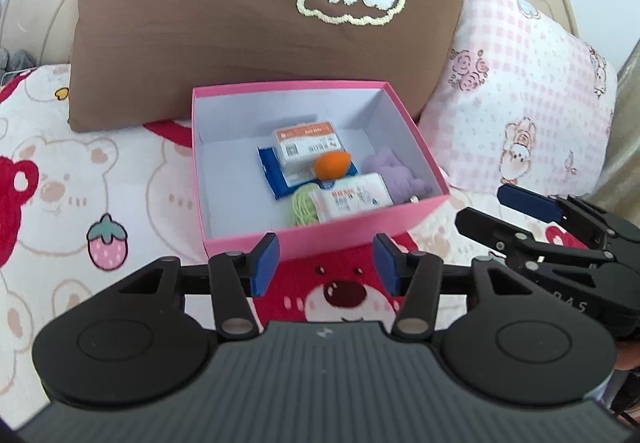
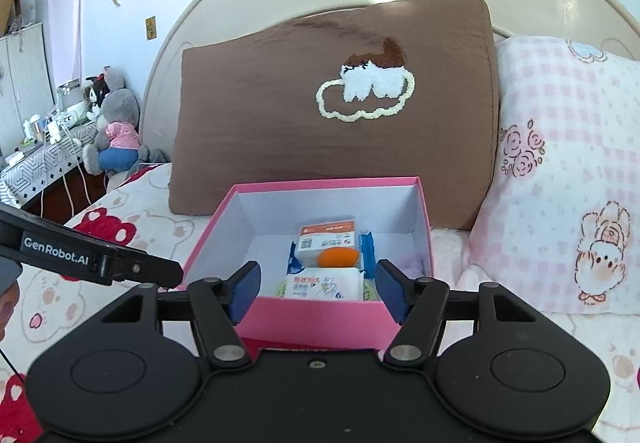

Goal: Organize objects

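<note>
An open pink box (image 1: 344, 231) (image 2: 308, 317) sits on the bed in front of both grippers. Inside lie an orange-and-white pack (image 1: 306, 143) (image 2: 327, 239), a blue packet (image 1: 272, 173), an orange felt carrot (image 1: 333, 164) (image 2: 338, 257), a white wipes pack (image 1: 352, 199) (image 2: 320, 283), a green yarn bundle (image 1: 302, 207) and a purple plush (image 1: 394, 171). My left gripper (image 1: 326, 267) hovers just short of the box's near wall, open, with nothing between its blue pads. My right gripper (image 2: 318, 291) is also open and empty, near the box's front edge; it shows at the right in the left wrist view (image 1: 504, 209).
A brown pillow (image 1: 256, 15) (image 2: 332, 115) leans on the headboard behind the box, with a pink checked pillow (image 1: 520, 95) (image 2: 560, 183) to its right. The bear-print blanket (image 1: 80, 183) covers the bed. A grey plush toy (image 2: 114, 127) and a cluttered side table stand far left.
</note>
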